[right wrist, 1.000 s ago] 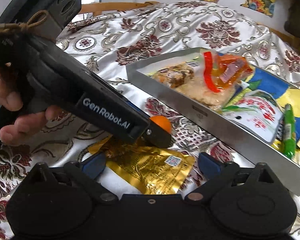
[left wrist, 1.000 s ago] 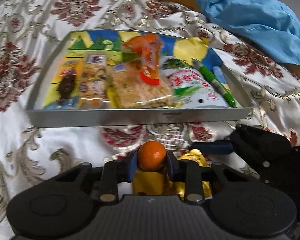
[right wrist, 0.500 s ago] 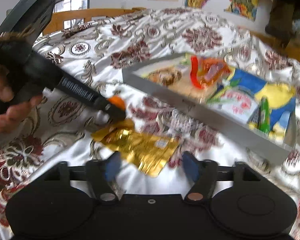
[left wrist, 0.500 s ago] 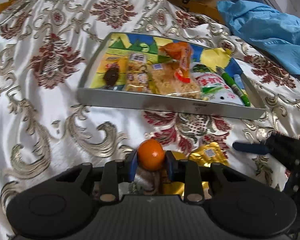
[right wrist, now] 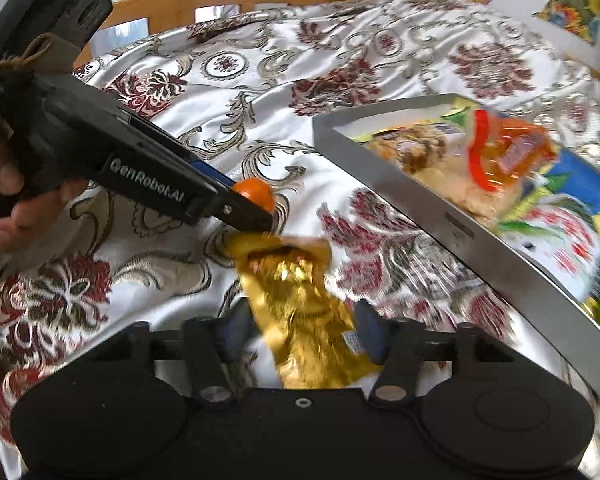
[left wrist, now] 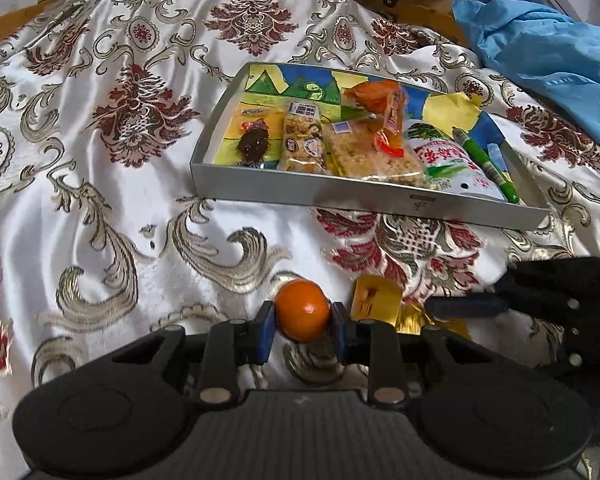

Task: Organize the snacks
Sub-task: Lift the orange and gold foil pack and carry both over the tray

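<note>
My left gripper (left wrist: 303, 320) is shut on a small orange (left wrist: 302, 314), held just above the patterned bedspread, short of the grey tray (left wrist: 340, 196). In the right wrist view it (right wrist: 256, 208) reaches in from the left with the orange (right wrist: 254, 192) at its tip. My right gripper (right wrist: 304, 332) has its jaws closing on a crumpled gold packet (right wrist: 300, 292), which stands buckled between the pads. From the left wrist camera the gold packet (left wrist: 374, 298) shows beside a blue finger (left wrist: 464, 307) of the right gripper. Several wrapped snacks fill the tray (right wrist: 440, 216).
A rice-cracker pack (left wrist: 376, 156) and a green pen (left wrist: 484, 160) lie in the tray. A blue cloth (left wrist: 540, 52) is bunched at the far right. A wooden bed frame (right wrist: 220, 4) edges the bedspread. A person's hand (right wrist: 4, 168) grips the left tool.
The left gripper drew back from the tray with the orange still in it. The right jaws narrowed around the gold packet, which turned and buckled upward between them.
</note>
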The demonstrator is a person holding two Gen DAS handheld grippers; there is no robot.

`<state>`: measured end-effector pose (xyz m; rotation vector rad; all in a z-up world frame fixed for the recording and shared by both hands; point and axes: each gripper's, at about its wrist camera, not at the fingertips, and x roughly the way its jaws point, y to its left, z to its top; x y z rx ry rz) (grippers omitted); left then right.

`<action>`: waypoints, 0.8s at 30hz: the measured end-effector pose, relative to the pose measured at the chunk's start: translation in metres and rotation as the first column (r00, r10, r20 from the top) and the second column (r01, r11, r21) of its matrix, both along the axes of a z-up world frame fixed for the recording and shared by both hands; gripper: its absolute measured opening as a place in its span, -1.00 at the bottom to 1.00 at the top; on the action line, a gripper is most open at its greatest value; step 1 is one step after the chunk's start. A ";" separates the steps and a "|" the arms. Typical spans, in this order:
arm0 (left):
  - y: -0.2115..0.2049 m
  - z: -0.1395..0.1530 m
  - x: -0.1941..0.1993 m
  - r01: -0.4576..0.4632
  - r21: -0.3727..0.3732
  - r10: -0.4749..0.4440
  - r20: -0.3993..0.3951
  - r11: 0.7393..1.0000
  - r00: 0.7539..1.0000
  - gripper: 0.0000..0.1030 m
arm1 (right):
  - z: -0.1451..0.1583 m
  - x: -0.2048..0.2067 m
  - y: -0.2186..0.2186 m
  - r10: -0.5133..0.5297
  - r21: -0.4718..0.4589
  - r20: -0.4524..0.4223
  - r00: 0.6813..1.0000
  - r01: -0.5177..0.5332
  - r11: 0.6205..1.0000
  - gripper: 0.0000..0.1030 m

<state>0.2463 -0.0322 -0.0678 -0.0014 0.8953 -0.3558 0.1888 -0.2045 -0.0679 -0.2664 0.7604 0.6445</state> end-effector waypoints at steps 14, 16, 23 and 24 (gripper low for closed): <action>0.005 0.008 -0.074 -0.046 0.006 0.045 0.049 0.999 0.998 -0.38 | 0.023 -0.102 0.002 -0.391 0.084 0.126 0.912 0.383 0.920 -0.61; 0.010 0.010 -0.082 -0.065 -0.002 0.065 0.052 0.998 0.997 -0.38 | 0.026 -0.111 0.004 -0.412 0.075 0.139 0.901 0.405 0.911 -0.94; 0.017 0.016 -0.100 -0.091 -0.027 0.093 0.051 0.995 0.994 -0.38 | 0.024 -0.121 0.007 -0.447 0.074 0.147 0.882 0.441 0.894 -0.94; 0.017 0.017 -0.102 -0.094 -0.029 0.096 0.054 0.995 0.994 -0.38 | 0.023 -0.121 0.008 -0.449 0.069 0.158 0.880 0.443 0.894 -0.95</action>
